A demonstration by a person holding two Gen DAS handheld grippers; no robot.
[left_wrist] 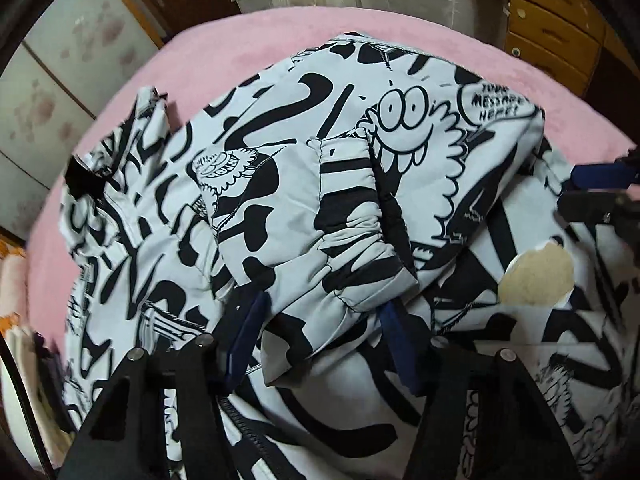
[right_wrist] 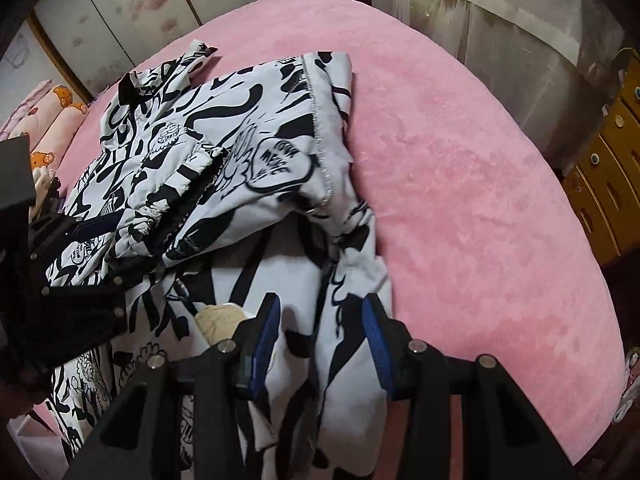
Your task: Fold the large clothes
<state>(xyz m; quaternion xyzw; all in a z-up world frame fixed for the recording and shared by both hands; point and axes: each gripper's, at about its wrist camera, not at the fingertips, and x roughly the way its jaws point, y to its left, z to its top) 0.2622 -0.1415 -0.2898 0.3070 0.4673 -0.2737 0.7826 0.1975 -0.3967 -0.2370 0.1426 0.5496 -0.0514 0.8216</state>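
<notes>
Though the jacket (left_wrist: pixel 304 184) sprawls mid-frame on the bed (right_wrist: pixel 480 184), its near edge passes between both hand-held grippers; the left hand-held gripper (left_wrist: pixel 320 340) seems clamped on a fold; the right hand-held gripper (right_wrist: pixel 320 344) pinches cloth.

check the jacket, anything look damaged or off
Yes: the black-and-white printed jacket has a tan patch with ragged pale edges near the right gripper, as if the printed surface has peeled off. The jacket also lies bunched on the pink bedspread, not flat.
</notes>
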